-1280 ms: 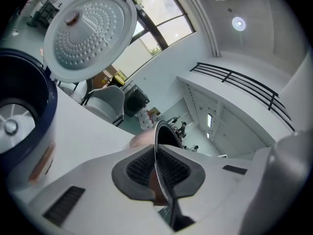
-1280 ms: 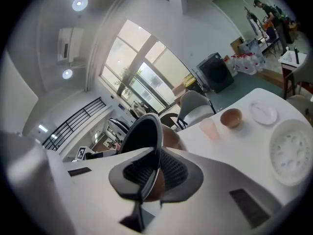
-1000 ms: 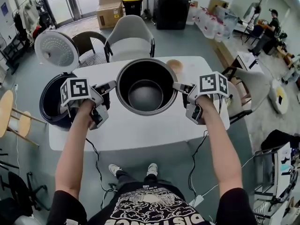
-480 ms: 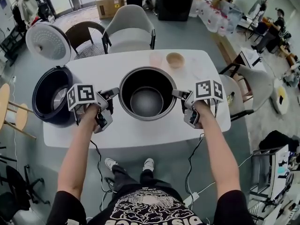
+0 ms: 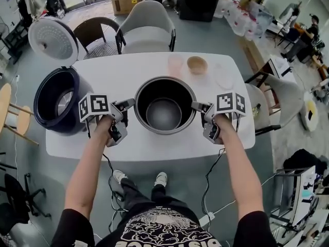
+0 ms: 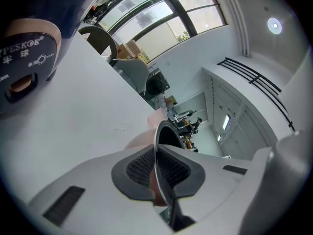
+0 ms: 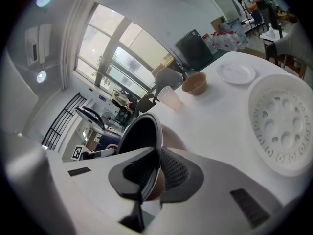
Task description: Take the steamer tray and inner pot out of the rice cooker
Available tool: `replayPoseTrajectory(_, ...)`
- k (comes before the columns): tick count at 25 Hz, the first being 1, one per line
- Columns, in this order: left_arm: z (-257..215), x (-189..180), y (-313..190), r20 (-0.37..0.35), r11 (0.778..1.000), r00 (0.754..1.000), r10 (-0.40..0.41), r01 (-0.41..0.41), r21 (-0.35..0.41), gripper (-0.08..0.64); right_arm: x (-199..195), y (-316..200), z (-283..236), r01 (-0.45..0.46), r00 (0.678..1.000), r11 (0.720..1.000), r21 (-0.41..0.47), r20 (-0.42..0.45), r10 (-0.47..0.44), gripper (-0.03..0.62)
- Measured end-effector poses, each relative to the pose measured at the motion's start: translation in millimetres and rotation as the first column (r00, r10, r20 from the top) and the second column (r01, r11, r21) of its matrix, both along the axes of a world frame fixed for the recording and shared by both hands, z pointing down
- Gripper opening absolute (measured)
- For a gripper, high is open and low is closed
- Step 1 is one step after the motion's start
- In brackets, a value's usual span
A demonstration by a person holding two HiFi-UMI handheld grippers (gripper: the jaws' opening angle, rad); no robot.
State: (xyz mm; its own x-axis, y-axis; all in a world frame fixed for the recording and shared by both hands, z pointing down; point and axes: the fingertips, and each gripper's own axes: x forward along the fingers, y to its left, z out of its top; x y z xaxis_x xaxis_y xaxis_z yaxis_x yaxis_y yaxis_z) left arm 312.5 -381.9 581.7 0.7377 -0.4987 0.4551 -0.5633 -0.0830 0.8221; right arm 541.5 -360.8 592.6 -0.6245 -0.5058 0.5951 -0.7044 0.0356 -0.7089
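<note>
The dark metal inner pot [image 5: 164,104] is out of the cooker, low over the middle of the white table [image 5: 154,145]. My left gripper [image 5: 130,105] is shut on its left rim, my right gripper [image 5: 197,107] shut on its right rim. In the left gripper view the thin pot rim [image 6: 163,131] runs between the pads of the left gripper [image 6: 156,168]. The right gripper view shows the pot [image 7: 139,131] pinched the same way by the right gripper [image 7: 156,173]. The white perforated steamer tray [image 7: 281,126] lies on the table to the right. The dark blue rice cooker [image 5: 54,102] stands at the left with its lid [image 5: 51,37] up.
A pink cup [image 5: 175,65], a brown bowl [image 5: 197,64] and a small white plate [image 5: 224,79] sit behind the pot. Two chairs [image 5: 146,30] stand at the table's far side, another chair [image 5: 270,99] at its right end. Cables hang off the near edge.
Both grippers have come down together with the pot held between them, bringing it closer to the tabletop. The grips on the rim are unchanged.
</note>
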Motion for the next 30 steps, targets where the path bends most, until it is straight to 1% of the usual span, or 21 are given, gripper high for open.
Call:
replayPoseTrajectory(2, 0.4, -4.6, -1.5, -0.013, 1.0, 1.0, -0.003, 0.003, 0.004, 0.026, -5.1, -1.8, -0.1, 0.002, 1.0, 1.0, 0.012, 0.012, -0.003, 0.054)
replayPoseTrajectory(4, 2.4, -11.8, -6.2, -0.042, 1.0, 0.999, -0.015, 0.015, -0.006, 0.028, -12.1, -6.4, 0.7, -0.002, 1.0, 1.0, 0.015, 0.025, 0.001, 0.054)
replayPoseTrajectory(6, 3.8, -17.9, -11.7, -0.066, 0.999, 0.997, -0.028, 0.026, -0.022, 0.028, -16.2, -13.1, -0.4, -0.011, 1.0, 1.0, 0.022, 0.013, 0.01, 0.055)
replayPoseTrajectory(8, -1.5, -17.5, -5.8, -0.054, 0.999, 0.998, -0.031, 0.03, -0.026, 0.028, -10.1, -10.0, -8.8, -0.007, 0.999, 0.999, 0.044, -0.031, 0.008, 0.07)
replayPoseTrajectory(10, -16.6, -12.7, 8.2, -0.031, 0.999, 0.999, -0.041, 0.04, -0.013, 0.021, 2.5, 2.1, -25.1, 0.005, 0.998, 0.998, 0.068, -0.065, -0.001, 0.092)
replayPoseTrajectory(13, -45.0, -9.4, 20.3, -0.018, 0.998, 0.998, -0.059, 0.06, 0.031, 0.021, 12.2, 11.9, -49.6, 0.009, 0.997, 0.995, 0.104, -0.074, -0.001, 0.094)
replayPoseTrajectory(15, -66.0, -8.4, 25.4, 0.01, 0.995, 0.998, -0.055, 0.054, 0.078, 0.021, 9.0, 12.5, -68.4, 0.016, 0.997, 0.989, 0.144, -0.073, -0.005, 0.094)
replayPoseTrajectory(17, -91.8, -6.9, 32.6, 0.047, 0.99, 0.998, -0.05, 0.043, 0.136, 0.021, -0.2, 13.5, -94.0, 0.039, 0.997, 0.98, 0.197, -0.078, -0.024, 0.094)
replayPoseTrajectory(19, -119.1, -4.3, 40.2, 0.091, 0.978, 0.995, -0.045, 0.025, 0.207, 0.02, -12.4, 14.7, -123.9, 0.074, 0.994, 0.961, 0.266, -0.096, -0.05, 0.094)
replayPoseTrajectory(23, -168.6, -8.5, 50.5, 0.208, 0.94, 0.977, -0.046, -0.028, 0.339, 0.02, -47.0, 19.9, -177.3, 0.15, 0.983, 0.908, 0.392, -0.159, -0.094, 0.091)
replayPoseTrajectory(25, -196.4, -14.7, 53.1, 0.263, 0.911, 0.963, -0.063, -0.052, 0.41, 0.017, -64.9, 23.9, -202.9, 0.179, 0.975, 0.875, 0.45, -0.198, -0.098, 0.087)
replayPoseTrajectory(26, -209.5, -17.0, 55.5, 0.289, 0.89, 0.955, -0.072, -0.069, 0.451, 0.015, -72.6, 26.6, -213.8, 0.193, 0.97, 0.856, 0.479, -0.222, -0.094, 0.083)
replayPoseTrajectory(28, -229.1, -20.0, 63.1, 0.342, 0.841, 0.936, -0.083, -0.118, 0.528, 0.013, -85.9, 33.8, -228.4, 0.22, 0.958, 0.819, 0.531, -0.274, -0.08, 0.071)
replayPoseTrajectory(30, -240.0, -22.9, 72.7, 0.388, 0.795, 0.917, -0.093, -0.166, 0.583, 0.012, -95.6, 43.6, -236.1, 0.239, 0.947, 0.79, 0.565, -0.317, -0.059, 0.06)
